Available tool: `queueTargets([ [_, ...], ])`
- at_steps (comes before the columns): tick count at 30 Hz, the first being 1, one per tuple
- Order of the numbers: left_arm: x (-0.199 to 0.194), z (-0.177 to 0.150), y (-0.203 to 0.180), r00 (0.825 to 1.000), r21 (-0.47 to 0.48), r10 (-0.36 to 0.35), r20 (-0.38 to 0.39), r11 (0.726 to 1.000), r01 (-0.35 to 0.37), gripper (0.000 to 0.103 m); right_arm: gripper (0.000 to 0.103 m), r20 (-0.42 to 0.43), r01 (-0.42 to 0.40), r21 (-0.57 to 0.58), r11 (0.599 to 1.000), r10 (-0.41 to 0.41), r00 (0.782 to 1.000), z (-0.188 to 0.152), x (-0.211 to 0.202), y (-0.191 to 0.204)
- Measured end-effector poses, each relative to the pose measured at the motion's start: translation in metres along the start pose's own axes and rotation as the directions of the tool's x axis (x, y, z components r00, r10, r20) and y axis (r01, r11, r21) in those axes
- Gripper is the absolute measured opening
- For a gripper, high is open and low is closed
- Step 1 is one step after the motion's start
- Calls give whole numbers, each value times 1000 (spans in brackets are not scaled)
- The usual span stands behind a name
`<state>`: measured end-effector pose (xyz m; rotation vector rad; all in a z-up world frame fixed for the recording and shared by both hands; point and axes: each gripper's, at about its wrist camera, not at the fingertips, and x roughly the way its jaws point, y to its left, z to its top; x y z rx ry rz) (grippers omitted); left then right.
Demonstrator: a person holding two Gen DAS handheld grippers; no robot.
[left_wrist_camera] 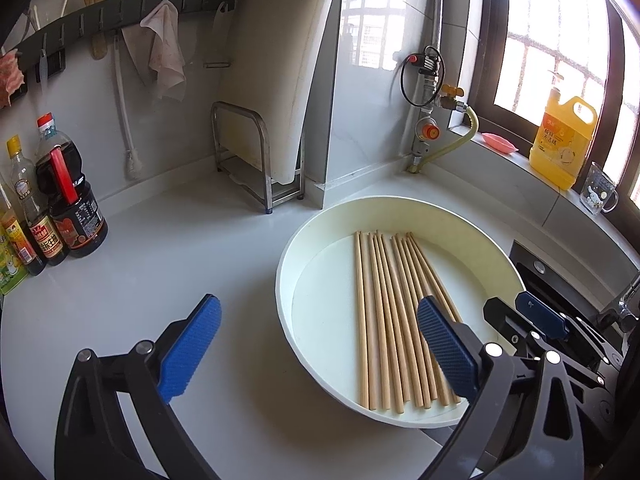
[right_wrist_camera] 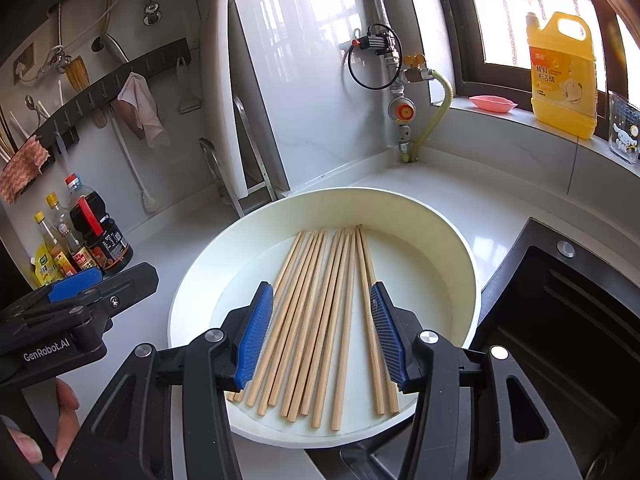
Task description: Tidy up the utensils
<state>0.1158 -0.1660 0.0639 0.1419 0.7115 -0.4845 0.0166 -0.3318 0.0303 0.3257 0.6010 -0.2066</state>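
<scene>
Grippers tilt down over chopsticks (right_wrist_camera: pixel 320 312) in the basin (left_wrist_camera: pixel 460 216): left gripper (left_wrist_camera: pixel 320 344) wide, right gripper (right_wrist_camera: pixel 322 332) apparently half-spread, both empty.

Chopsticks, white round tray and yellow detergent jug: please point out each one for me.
chopsticks (right_wrist_camera: pixel 320 312), right wrist view, middle of the bundle lying in the tray.
white round tray (left_wrist_camera: pixel 404 210), left wrist view, far rim.
yellow detergent jug (right_wrist_camera: pixel 562 80), right wrist view, front label.

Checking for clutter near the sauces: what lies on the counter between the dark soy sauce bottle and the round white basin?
Nothing: in the left wrist view, bare white counter separates dark soy sauce bottle from round white basin.
</scene>
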Motion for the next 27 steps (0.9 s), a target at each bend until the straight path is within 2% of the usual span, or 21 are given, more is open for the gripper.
queueTargets([
  [5,2,-1,-2,1000,13,27,-4,1000,-27,97,49,-4,-2,-3,1000,2,1000,0,0,1],
  [15,0,-2,-8,1000,46,11,-7,999,-11,97,49,-5,-4,-3,1000,4,1000,-1,1,1],
  [27,0,-3,-7,1000,37,5,-22,999,-4,97,49,-5,-4,-2,1000,4,1000,-2,0,1],
])
